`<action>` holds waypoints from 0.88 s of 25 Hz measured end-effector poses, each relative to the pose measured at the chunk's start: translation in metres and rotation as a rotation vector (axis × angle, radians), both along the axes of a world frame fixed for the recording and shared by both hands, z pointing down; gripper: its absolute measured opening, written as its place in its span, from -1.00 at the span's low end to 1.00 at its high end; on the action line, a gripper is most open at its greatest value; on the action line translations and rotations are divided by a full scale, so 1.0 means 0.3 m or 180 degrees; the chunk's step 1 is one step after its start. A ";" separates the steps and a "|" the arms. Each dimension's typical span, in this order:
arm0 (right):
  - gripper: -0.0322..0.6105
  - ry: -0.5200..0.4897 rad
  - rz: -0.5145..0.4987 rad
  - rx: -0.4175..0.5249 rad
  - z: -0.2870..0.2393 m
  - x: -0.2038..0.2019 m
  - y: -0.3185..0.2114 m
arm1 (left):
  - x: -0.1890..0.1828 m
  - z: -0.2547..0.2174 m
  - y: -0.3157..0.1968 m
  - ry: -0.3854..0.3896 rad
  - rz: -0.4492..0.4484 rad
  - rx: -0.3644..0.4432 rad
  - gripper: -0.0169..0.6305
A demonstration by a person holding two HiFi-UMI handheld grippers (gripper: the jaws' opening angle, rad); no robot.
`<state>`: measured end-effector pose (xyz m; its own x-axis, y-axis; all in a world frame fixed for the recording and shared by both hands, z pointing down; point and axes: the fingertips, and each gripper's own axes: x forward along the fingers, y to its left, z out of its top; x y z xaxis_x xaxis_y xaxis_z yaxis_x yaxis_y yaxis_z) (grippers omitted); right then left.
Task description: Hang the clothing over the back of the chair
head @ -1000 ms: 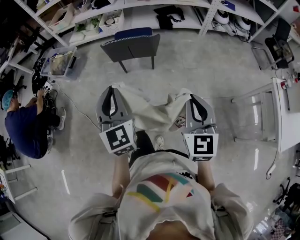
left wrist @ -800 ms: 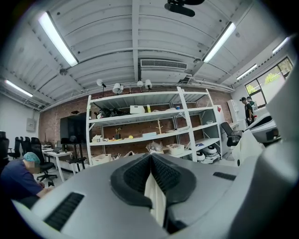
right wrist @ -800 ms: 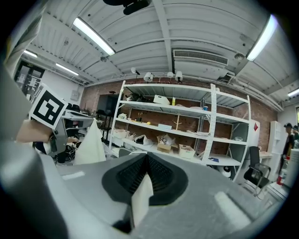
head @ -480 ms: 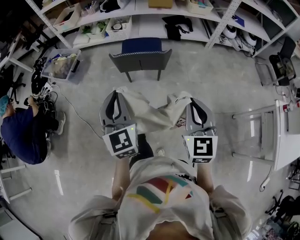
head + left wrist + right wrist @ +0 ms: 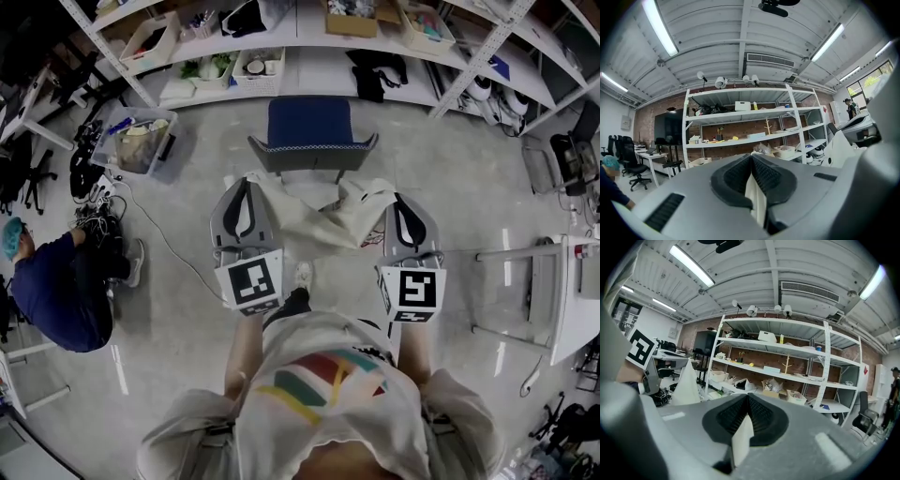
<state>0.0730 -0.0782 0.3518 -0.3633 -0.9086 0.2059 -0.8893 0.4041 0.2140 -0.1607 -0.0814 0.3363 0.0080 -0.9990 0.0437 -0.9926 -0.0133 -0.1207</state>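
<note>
Plainly the carry is in hand: the left gripper (image 5: 246,184) and right gripper (image 5: 400,199) each clench an edge of the pale clothing (image 5: 314,214), which sags between the two pairs of jaws, so the next move probably calls for lifting it over the back of the chair (image 5: 311,131) just ahead.

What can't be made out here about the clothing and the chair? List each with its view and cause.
- White clothing: type unclear; head view, bunched between left gripper and right gripper; gripper views show only pinched edges.
- Chair: legs mostly hidden under its seat, head view; outside both gripper views.
</note>
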 end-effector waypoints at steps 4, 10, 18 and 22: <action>-0.88 0.0038 0.0022 -0.0018 -0.004 -0.102 -0.067 | -0.107 0.005 -0.074 0.0032 0.0055 -0.0090 -0.90; -0.88 0.0068 0.0044 -0.0027 -0.011 -0.141 -0.119 | -0.173 0.011 -0.146 0.0122 0.0001 0.0007 -0.90; -0.88 -0.0046 0.0051 0.0046 -0.037 -0.124 -0.165 | -0.151 0.013 -0.176 0.0201 0.0039 -0.0002 -0.90; -0.88 -0.0117 0.0045 0.0055 -0.058 -0.080 -0.194 | -0.096 0.001 -0.184 0.0170 0.0078 -0.0026 -0.90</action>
<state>0.0492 -0.1364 0.3343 -0.3574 -0.9171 0.1768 -0.9024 0.3879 0.1878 -0.1895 -0.1365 0.3367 0.0349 -0.9981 0.0507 -0.9970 -0.0383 -0.0675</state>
